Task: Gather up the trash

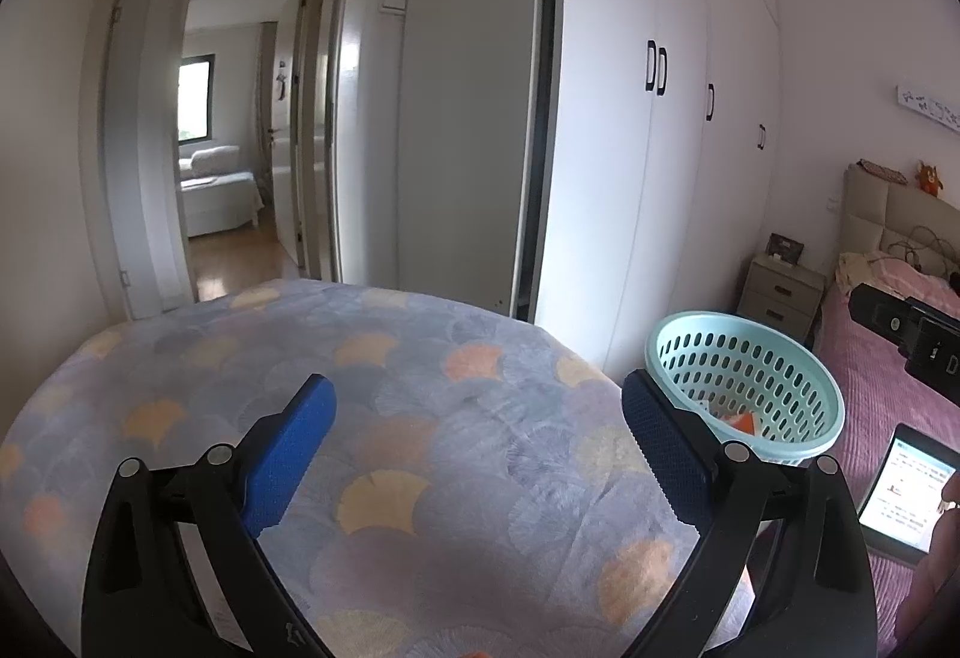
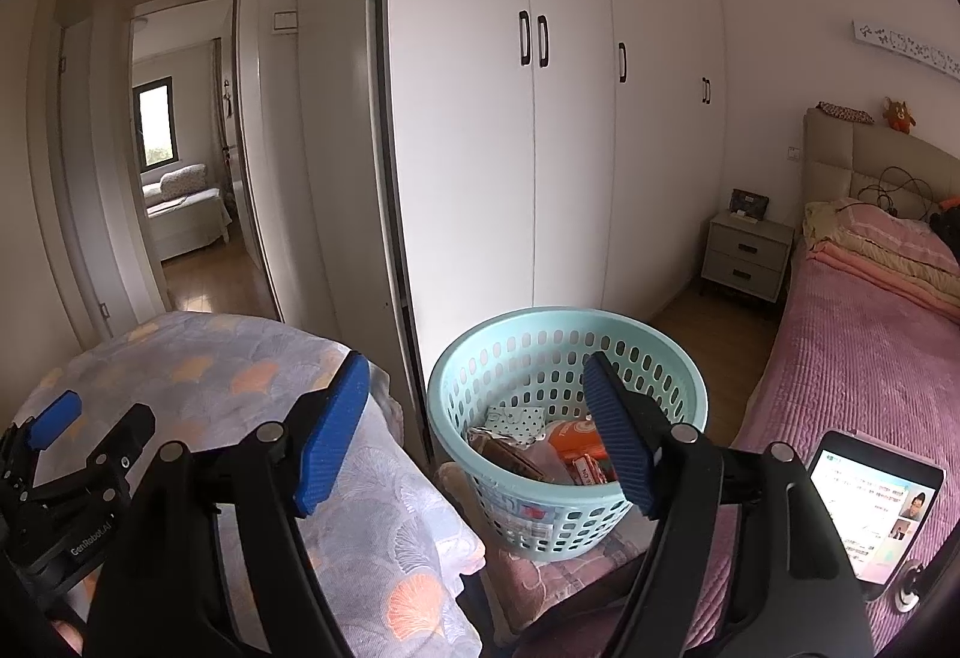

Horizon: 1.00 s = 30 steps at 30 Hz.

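A light teal perforated basket stands on a pink cushioned seat. It holds trash: an orange packet, a brown wrapper and a dotted white piece. My right gripper is open and empty, just above and in front of the basket. My left gripper is open and empty over the fan-patterned cloth; it also shows at the left of the right wrist view. The basket shows in the left wrist view to the right, with an orange piece inside.
White wardrobe doors rise behind the basket. A pink bed lies on the right, with a lit tablet on its near edge. A bedside cabinet stands at the back. An open doorway is at left.
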{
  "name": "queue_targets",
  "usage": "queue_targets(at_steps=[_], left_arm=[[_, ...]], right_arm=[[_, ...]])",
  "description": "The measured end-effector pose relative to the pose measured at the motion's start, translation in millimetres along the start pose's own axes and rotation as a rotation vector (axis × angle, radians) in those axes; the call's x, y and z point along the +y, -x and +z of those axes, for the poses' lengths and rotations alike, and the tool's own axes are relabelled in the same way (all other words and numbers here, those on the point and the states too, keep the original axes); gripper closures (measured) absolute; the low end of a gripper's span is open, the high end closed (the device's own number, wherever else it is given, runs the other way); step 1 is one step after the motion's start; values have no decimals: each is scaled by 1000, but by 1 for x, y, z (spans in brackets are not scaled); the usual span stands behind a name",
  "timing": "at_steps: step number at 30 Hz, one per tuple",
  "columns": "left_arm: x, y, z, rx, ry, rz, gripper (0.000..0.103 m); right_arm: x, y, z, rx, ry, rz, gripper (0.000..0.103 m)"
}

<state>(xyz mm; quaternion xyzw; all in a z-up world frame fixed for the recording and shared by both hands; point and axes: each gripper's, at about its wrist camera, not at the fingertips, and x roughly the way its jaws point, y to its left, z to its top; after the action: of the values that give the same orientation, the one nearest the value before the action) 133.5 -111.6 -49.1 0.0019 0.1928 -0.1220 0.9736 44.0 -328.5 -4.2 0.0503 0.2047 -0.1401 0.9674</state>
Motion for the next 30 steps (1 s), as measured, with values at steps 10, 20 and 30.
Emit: queue_targets(at_steps=[10, 20, 30], left_arm=[[-4, 3, -1, -19, -7, -8, 10], [-2, 5, 1, -24, 5, -19, 10], [0, 4, 2, -18, 18, -23, 10]], right_arm=[[1, -2, -1, 11, 0, 9, 33], [4, -1, -3, 13, 7, 12, 33], [7, -2, -4, 20, 10, 15, 33]])
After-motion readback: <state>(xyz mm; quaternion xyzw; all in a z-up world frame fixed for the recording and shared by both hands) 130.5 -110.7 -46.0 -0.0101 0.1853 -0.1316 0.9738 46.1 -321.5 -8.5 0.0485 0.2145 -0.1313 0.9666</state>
